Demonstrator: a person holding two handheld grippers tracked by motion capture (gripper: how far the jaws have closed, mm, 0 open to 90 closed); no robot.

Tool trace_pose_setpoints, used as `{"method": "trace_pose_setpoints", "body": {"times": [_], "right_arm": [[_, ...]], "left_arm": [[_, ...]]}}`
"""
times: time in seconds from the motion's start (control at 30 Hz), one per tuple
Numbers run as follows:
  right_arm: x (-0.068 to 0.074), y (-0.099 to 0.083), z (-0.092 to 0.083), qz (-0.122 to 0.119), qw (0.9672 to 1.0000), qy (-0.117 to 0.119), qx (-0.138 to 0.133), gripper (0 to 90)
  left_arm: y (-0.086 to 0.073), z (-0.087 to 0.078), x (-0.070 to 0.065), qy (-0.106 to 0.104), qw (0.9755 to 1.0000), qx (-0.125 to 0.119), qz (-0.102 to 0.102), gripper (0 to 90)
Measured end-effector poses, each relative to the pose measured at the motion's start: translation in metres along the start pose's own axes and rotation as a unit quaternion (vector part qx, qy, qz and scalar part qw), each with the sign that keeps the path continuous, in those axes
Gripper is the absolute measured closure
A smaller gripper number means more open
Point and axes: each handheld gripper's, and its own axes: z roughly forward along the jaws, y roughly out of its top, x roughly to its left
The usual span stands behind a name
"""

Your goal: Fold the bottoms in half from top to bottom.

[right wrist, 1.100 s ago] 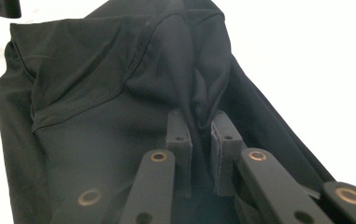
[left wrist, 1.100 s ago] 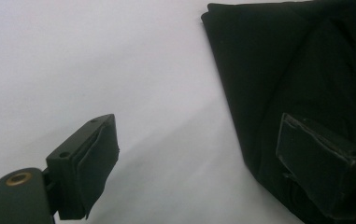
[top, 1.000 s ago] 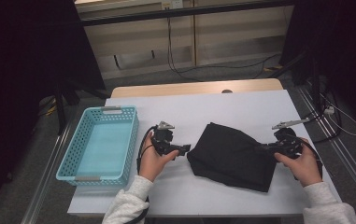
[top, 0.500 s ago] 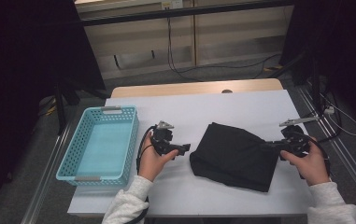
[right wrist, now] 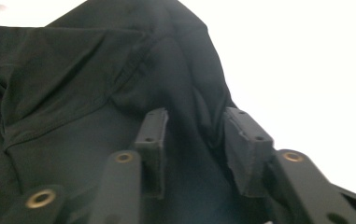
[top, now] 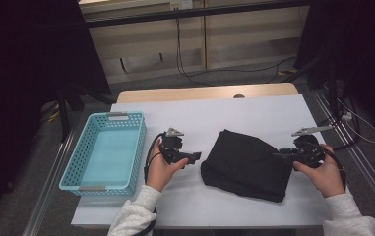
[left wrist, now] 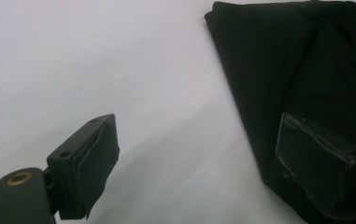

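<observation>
Centrally on the white desk [top: 254, 110] lies a folded black cloth [top: 246, 164], a soft, matte fabric in a rough four-sided slab with one corner pointing away from the person. Its surface is creased; in the right gripper view a stitched seam runs across a raised fold, and the cloth bunches into a ridge near the edge.

At the cloth's right edge sits the right claw [top: 279, 155], held in the person's right hand [top: 323, 172]. Its jaws have just been opening; in the right gripper view they stand apart with the bunched ridge of cloth [right wrist: 119, 70] lying between them, the dark pads [right wrist: 241, 149] not pressing on it. Beyond that edge the smooth desk runs bare to its right rim.

Left of the cloth, the left claw [top: 195, 157] points toward it from the person's left hand [top: 163, 169], close to the cloth's near-left corner. Its jaws are spread wide with nothing between them. In the left gripper view one worn rubbery pad [left wrist: 96, 163] sits over bare desk and the other is seen against the cloth's [left wrist: 306, 70] straight folded edge; contact cannot be told.

Further left of the cloth, past the left hand, stands a light blue plastic basket [top: 84, 162], rectangular with perforated walls. Behind the cloth the desk is open up to its wooden back strip.
</observation>
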Motion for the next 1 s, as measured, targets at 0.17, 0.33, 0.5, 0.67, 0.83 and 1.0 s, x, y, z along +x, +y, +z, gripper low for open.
{"method": "trace_pose_setpoints", "body": {"times": [0.17, 0.33, 0.5, 0.67, 0.83, 1.0], "right_arm": [[0.01, 0.003, -0.002, -0.03, 0.9994, -0.008, -0.011, 50.1], [0.016, 0.002, -0.003, -0.036, 0.9992, -0.007, -0.012, 47.6], [0.023, 0.002, -0.002, -0.043, 0.999, -0.008, -0.014, 43.7], [0.029, 0.002, 0.001, -0.057, 0.9983, -0.005, -0.011, 40.0], [0.035, -0.002, 0.004, -0.058, 0.9983, 0.004, -0.005, 39.3], [0.042, -0.004, 0.003, -0.067, 0.9977, 0.003, -0.007, 36.5]], "left_arm": [[0.0, 0.0, 0.0, -0.001, 1.0, 0.002, 0.003, 13.1], [0.0, 0.0, 0.0, 0.0, 1.0, 0.002, 0.002, 13.1], [-0.001, 0.001, 0.0, 0.0, 1.0, 0.003, -0.001, 13.1], [-0.001, 0.0, -0.001, -0.001, 1.0, 0.002, 0.0, 13.1], [-0.002, -0.001, -0.001, 0.0, 1.0, 0.0, -0.001, 13.1], [-0.002, -0.001, -0.002, 0.0, 1.0, 0.002, 0.002, 13.1]]}}
